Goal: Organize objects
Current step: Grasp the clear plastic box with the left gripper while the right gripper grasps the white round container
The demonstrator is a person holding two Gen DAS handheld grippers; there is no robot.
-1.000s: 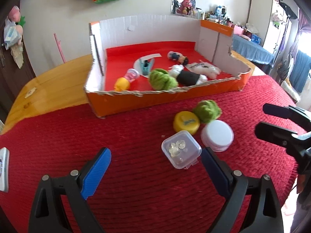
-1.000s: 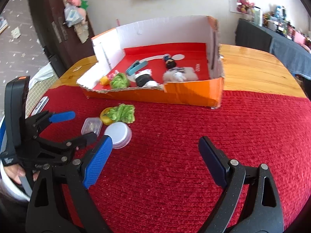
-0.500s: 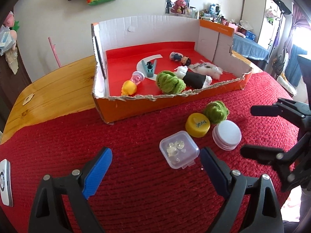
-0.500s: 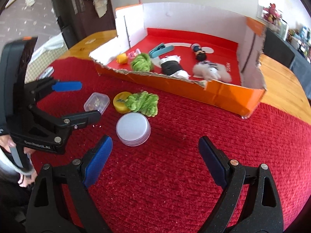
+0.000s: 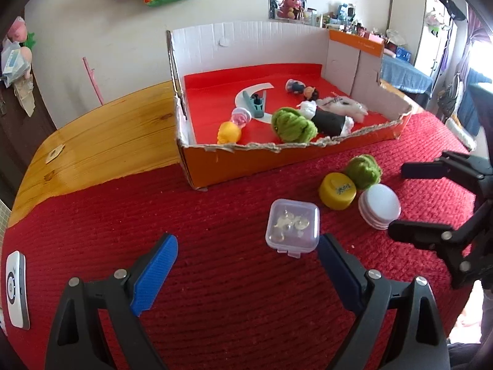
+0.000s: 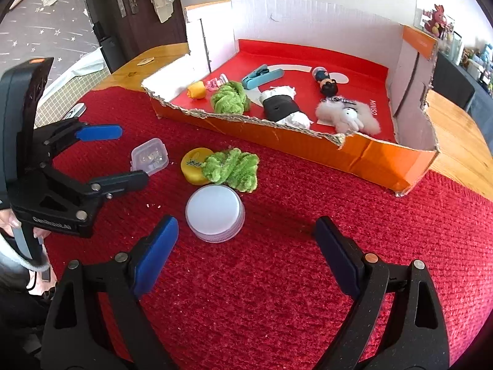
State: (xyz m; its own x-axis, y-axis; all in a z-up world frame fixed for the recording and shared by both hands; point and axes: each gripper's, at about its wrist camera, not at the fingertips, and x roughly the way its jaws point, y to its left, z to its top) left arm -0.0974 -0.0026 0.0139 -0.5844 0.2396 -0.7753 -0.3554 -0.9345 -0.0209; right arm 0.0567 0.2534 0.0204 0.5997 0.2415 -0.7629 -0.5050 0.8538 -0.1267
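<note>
On the red cloth lie a clear plastic box (image 5: pixel 292 225) (image 6: pixel 150 156), a yellow cap (image 5: pixel 337 191) (image 6: pixel 194 162), a green yarn ball (image 5: pixel 363 167) (image 6: pixel 233 169) and a white round lid (image 5: pixel 379 206) (image 6: pixel 215 212). My left gripper (image 5: pixel 246 269) (image 6: pixel 121 155) is open, the clear box just ahead near its right finger. My right gripper (image 6: pixel 246 251) (image 5: pixel 403 200) is open, the white lid just ahead near its left finger. The orange cardboard box (image 5: pixel 277 157) (image 6: pixel 369 154) holds several small toys.
A white remote (image 5: pixel 17 289) lies at the cloth's left edge. Bare wooden table (image 5: pixel 107 141) lies left of the box and also to its right (image 6: pixel 462 141). The box walls stand tall at the back and sides; its front wall is low and torn.
Both grippers have moved closer to the loose objects. The right gripper swung left toward the white lid. Both stayed open; nothing was picked up.
</note>
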